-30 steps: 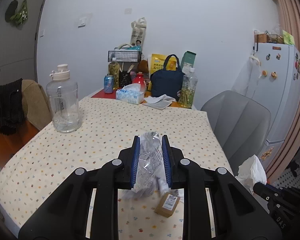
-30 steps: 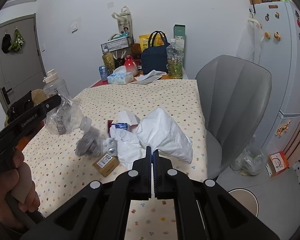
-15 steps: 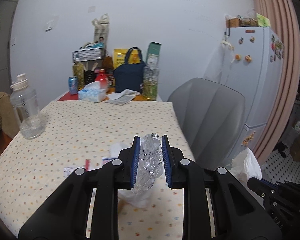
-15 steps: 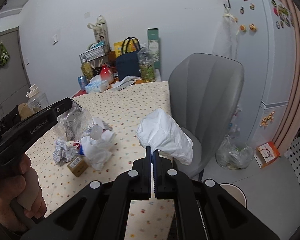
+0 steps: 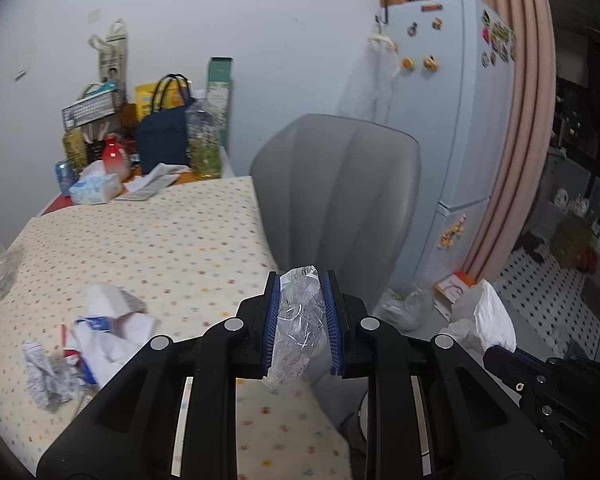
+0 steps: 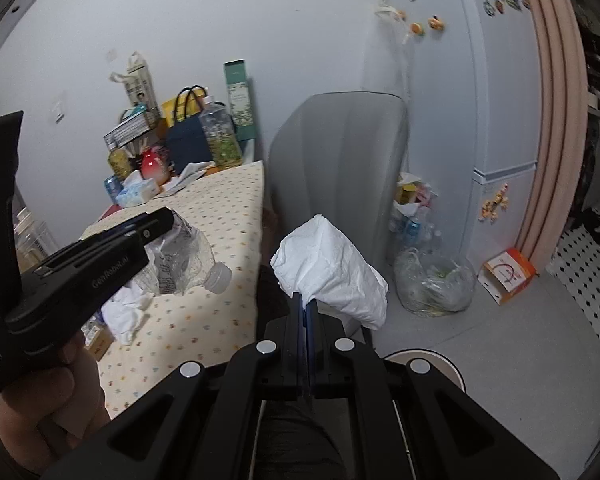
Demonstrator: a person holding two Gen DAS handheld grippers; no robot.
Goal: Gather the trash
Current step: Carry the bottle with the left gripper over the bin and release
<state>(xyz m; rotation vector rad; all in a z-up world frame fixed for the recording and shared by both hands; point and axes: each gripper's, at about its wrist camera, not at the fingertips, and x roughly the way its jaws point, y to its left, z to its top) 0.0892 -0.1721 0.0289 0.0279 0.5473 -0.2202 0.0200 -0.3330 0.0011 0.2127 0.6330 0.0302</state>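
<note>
My left hand-held gripper is a matte black plastic frame with two forked arms, round silver rivets at the joints and ribbed blue pads lining the inner faces of its fingers. My right hand-held gripper is the same build: black arms, silver rivets, thin blue strips between the fingers. From the right wrist view, the left unit's side carries white lettering, "GenRobot.AI", and a small screw near the tip; a bare hand wraps its black handle
</note>
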